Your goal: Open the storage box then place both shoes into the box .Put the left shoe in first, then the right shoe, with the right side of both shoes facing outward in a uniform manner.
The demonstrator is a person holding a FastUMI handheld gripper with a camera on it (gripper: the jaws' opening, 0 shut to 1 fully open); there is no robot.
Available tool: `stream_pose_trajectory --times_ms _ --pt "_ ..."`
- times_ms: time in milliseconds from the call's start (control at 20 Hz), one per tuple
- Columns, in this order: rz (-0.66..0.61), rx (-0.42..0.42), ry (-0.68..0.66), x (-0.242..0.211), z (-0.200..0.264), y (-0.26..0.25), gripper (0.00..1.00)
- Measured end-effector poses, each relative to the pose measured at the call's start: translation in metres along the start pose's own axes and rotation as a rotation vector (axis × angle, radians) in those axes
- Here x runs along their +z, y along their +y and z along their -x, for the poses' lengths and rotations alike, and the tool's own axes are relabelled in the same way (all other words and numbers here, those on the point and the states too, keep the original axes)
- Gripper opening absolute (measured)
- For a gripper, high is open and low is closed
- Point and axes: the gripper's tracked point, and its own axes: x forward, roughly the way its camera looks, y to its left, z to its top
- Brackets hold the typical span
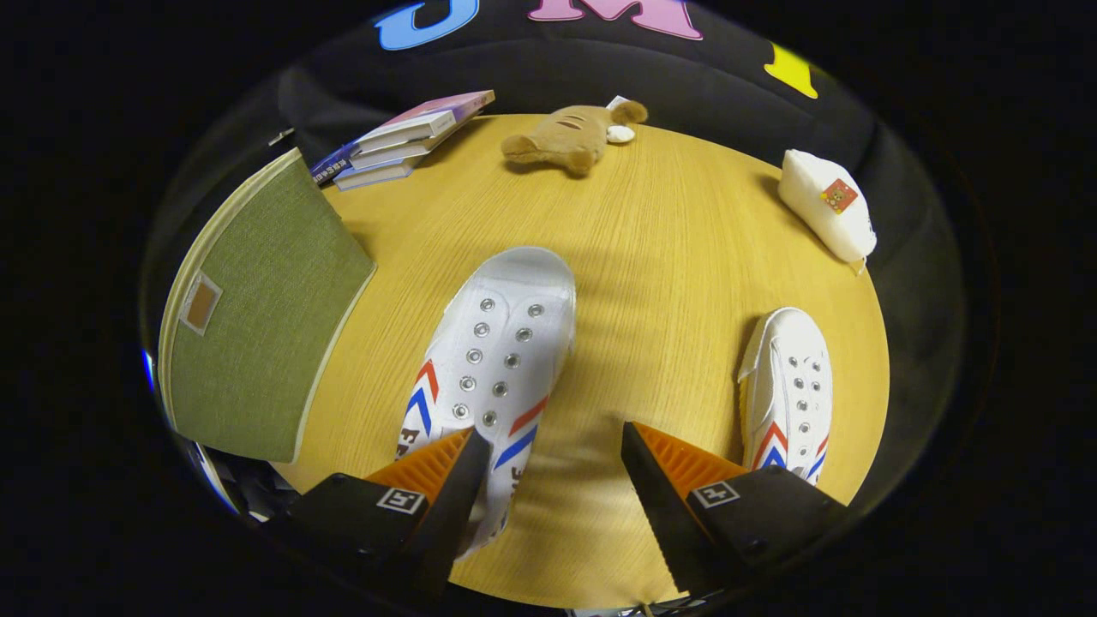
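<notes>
Gripper (553, 441): fingers spread wide apart, nothing held between them, poised above the table.
Table (651, 257): round, light wood grain; landmark for all that follows.
Near shoe (493, 360): white canvas with red and blue chevron stripes, lying on the table near its middle, toe pointing away from the gripper. Its heel end passes under the left finger (454, 480); the body sits just inside that finger, not centred in the gap.
Second shoe (787, 394): same pattern, on the table's right side, toe also pointing away, just outside the right finger (660, 488). Well apart from the first shoe.
Storage box (257, 317): green fabric, lid closed, at the table's left edge, left of the near shoe.
Books (403, 137): small stack at the table's far left edge, beyond the box.
Plush toy (570, 137): brown, at the table's far edge.
White pouch (827, 214): at the table's far right edge, beyond the second shoe.
</notes>
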Motion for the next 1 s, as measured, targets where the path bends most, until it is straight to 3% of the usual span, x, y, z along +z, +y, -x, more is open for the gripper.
stream_pose_trajectory --times_ms 50,150,250,300,400,450,700,1000 --pt "-0.011 0.032 0.006 0.000 0.000 0.007 0.85" --pt "-0.010 0.071 0.010 0.000 -0.002 0.018 0.48" --pt "-0.005 0.068 0.010 0.000 -0.001 0.019 0.29" --pt "-0.026 0.066 0.018 -0.002 -0.001 0.019 0.29" --pt "-0.110 0.068 0.032 -0.002 0.001 0.016 0.19" --pt "-0.142 0.071 0.031 -0.002 -0.001 0.017 0.09" --pt "-0.206 0.062 0.006 0.002 0.007 0.021 0.06" --pt "-0.379 0.020 -0.060 0.025 0.060 0.038 0.06"
